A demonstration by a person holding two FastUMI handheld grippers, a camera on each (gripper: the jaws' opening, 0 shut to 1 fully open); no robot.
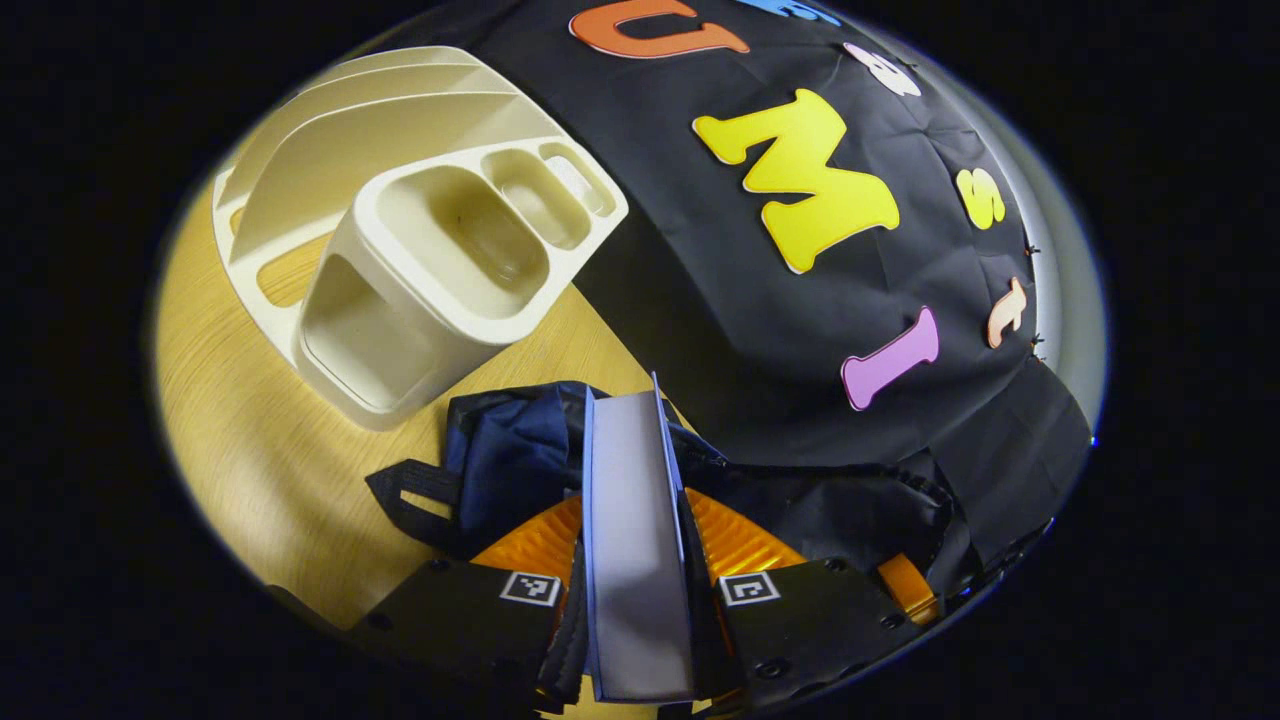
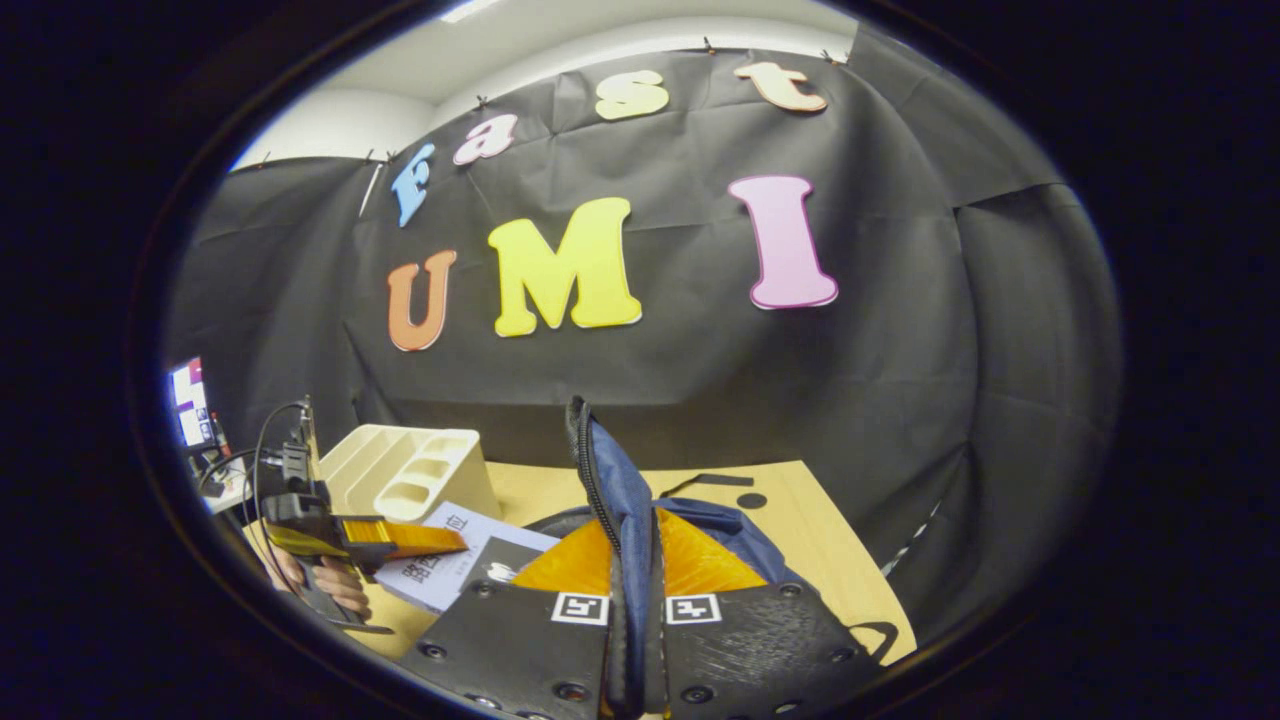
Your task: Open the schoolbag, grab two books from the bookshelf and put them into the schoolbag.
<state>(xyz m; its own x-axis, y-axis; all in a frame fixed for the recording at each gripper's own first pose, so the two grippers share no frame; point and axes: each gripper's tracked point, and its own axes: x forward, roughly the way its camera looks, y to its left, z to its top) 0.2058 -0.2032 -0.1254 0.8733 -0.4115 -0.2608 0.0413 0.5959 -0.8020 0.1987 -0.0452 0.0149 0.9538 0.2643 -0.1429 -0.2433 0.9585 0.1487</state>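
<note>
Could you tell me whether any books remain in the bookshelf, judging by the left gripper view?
No, the bookshelf slots stand empty, while the left claw grips a book.

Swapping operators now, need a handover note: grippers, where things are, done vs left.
Left gripper: shut on a book, held edge-up over the dark blue schoolbag.
Right gripper: shut on the schoolbag flap, lifting it by the zipper edge so the bag stays open.
Bookshelf: cream, on the wooden table behind the bag; its slots look empty from here.
Done: bag opened, this book taken from the shelf.
Left: lower this book into the bag and release. Cannot tell whether another book is already inside; check before fetching a second.
</note>
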